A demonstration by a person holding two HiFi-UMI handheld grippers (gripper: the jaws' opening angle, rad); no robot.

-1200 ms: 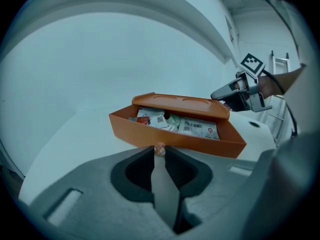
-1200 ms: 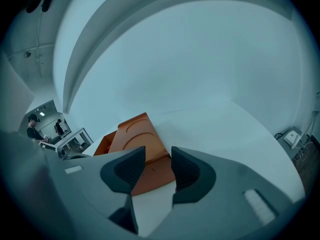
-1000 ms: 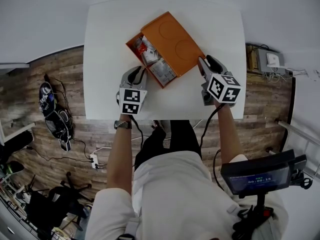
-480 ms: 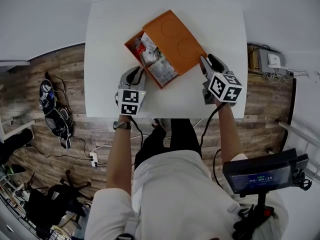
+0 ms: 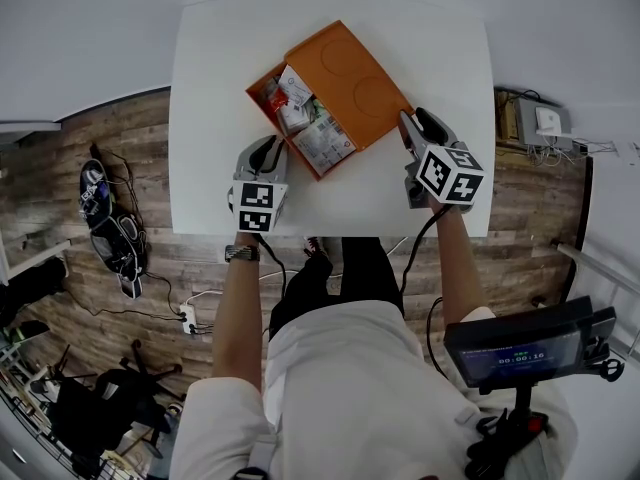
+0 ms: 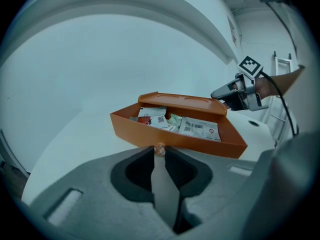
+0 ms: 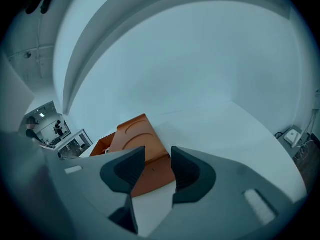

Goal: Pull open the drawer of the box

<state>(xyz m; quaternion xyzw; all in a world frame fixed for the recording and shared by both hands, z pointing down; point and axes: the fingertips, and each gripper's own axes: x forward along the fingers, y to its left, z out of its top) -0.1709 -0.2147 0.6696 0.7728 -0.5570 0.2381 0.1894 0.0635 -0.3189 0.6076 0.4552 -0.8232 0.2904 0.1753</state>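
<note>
Pinching the small knob (image 6: 160, 148) on the front of the pulled-out drawer (image 6: 175, 140), which holds packets (image 6: 200, 129), the left tongs (image 6: 159, 154) sit nearly closed, while the right tongs (image 7: 158, 156) stand spread at the near end of the orange box (image 5: 350, 73) on the white counter (image 5: 210, 88).

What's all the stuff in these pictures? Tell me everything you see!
table: one, white, middle of the head view.
box: one, orange, on the table.
drawer: one, orange, pulled out of the box.
packets: several, white, red and green, inside the drawer.
knob: one, small and pale, on the drawer's front.
cables: a tangle, black, on the wooden floor left of the table.
screen: one, dark, lower right.
left gripper: one, grey, shut on the knob.
right gripper: one, grey, jaws open at the box's corner.
</note>
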